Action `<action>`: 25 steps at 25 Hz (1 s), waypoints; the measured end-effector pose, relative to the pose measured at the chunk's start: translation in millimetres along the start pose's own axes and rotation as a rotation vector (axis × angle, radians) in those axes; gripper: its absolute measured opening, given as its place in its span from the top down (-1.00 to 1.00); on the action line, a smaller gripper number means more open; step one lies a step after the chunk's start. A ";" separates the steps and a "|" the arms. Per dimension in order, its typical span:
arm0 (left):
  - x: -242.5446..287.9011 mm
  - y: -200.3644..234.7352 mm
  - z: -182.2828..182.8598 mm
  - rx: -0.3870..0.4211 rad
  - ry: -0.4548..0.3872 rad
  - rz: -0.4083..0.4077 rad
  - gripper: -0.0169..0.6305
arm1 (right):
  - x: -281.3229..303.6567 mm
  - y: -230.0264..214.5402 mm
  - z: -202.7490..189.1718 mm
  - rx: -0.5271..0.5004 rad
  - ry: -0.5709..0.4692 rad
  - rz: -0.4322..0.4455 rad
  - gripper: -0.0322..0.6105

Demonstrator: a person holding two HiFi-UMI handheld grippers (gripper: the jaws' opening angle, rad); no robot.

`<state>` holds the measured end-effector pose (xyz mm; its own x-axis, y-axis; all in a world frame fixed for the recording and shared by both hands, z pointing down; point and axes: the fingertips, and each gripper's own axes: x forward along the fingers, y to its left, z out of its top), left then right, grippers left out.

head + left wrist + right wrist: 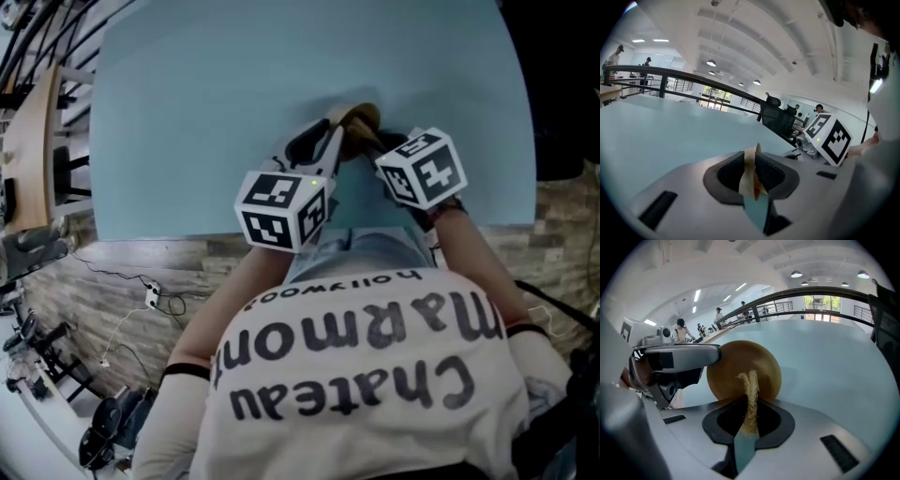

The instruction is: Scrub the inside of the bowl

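Note:
A tan wooden bowl (360,117) is held up on edge over the light blue table (206,103), close to its near edge. My left gripper (330,142) is shut on the bowl's thin rim (749,174), which stands upright between its jaws. My right gripper (377,142) is shut on a strip of pale fibrous scrubber (751,397). In the right gripper view the bowl's rounded outer side (738,366) sits just behind the scrubber, and the left gripper's finger (679,357) reaches onto it from the left. The bowl's inside is hidden.
The table's near edge (309,228) runs just under both marker cubes. Below it are a stone-patterned floor and loose cables (141,300). A black office chair (778,123) and a dark railing (693,77) stand beyond the table's far side.

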<state>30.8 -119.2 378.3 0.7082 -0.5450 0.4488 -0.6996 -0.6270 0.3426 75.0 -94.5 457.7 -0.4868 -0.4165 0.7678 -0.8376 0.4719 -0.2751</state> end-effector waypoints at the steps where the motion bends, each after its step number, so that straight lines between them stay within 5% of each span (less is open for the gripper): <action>1: -1.1 -0.4 -0.8 0.001 0.007 -0.014 0.73 | -0.2 -0.2 -0.8 0.021 -0.005 -0.012 0.70; 12: -8.5 14.5 -8.8 -0.061 0.011 -0.069 0.76 | -1.1 8.0 -6.6 0.276 -0.076 -0.045 0.70; 25: -23.0 25.6 -21.6 -0.114 0.026 -0.132 0.79 | 11.3 32.4 -3.5 0.346 -0.089 -0.061 0.70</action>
<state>-5.4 -110.7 394.5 0.7931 -0.4466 0.4141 -0.6078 -0.6243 0.4908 43.2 -81.2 459.5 -0.4399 -0.5089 0.7400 -0.8929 0.1597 -0.4210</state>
